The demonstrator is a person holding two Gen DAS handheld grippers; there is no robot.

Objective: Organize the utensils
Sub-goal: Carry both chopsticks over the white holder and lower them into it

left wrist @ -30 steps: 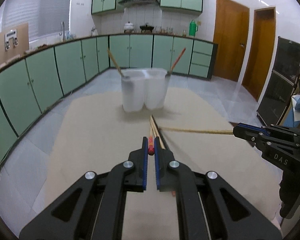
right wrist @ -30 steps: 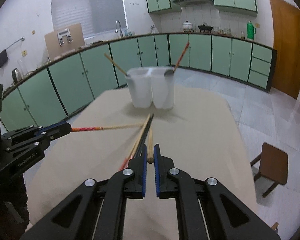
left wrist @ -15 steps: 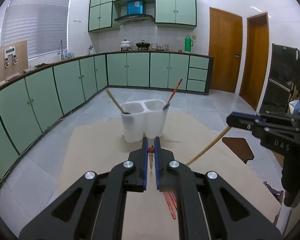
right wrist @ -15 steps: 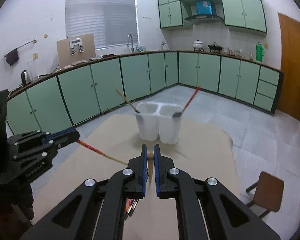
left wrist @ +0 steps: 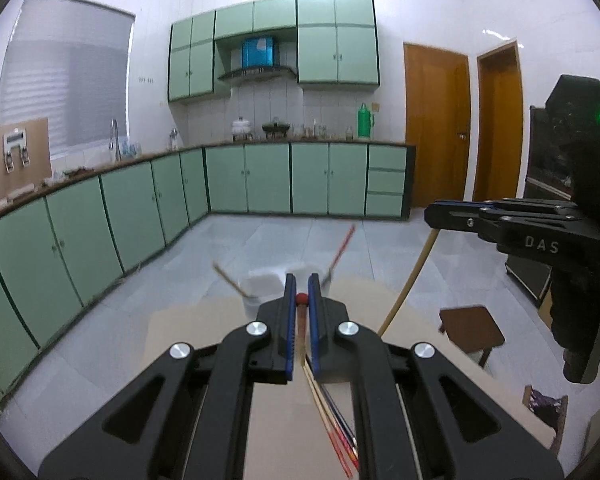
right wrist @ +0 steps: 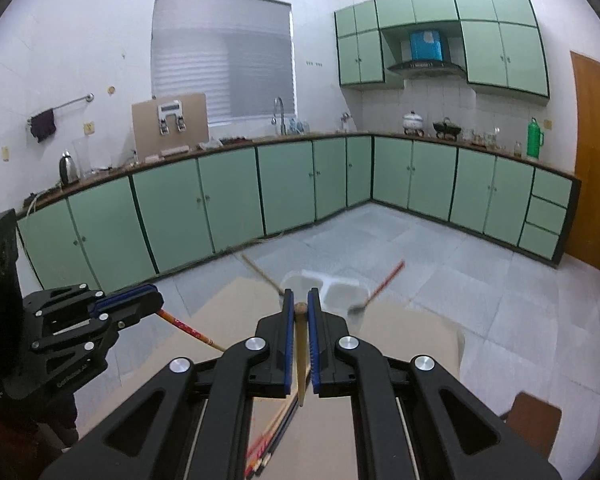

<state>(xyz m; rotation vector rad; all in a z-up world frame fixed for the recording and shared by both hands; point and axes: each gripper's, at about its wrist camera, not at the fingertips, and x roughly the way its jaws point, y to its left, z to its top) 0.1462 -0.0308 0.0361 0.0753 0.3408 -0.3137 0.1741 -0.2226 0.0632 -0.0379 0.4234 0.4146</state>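
Each gripper, left (left wrist: pixel 299 286) and right (right wrist: pixel 299 300), clamps one chopstick lifted above the table (right wrist: pixel 412 332), so next comes lowering it into the white holder (right wrist: pixel 326 286).

Chopsticks lifted, holder waiting at the table's far end

A red-tipped chopstick (left wrist: pixel 301 298) hung pinched at its top end, tip down; a plain wooden chopstick (right wrist: pixel 300 354) hung likewise, well apart from it. More chopsticks (left wrist: pixel 332 420) lay bunched on the table. The white two-compartment holder (right wrist: pixel 325 286) stood upright beyond, one utensil leaning out of each compartment: a wooden-handled one (left wrist: pixel 229 279) left, a red-handled one (right wrist: pixel 382 282) right.
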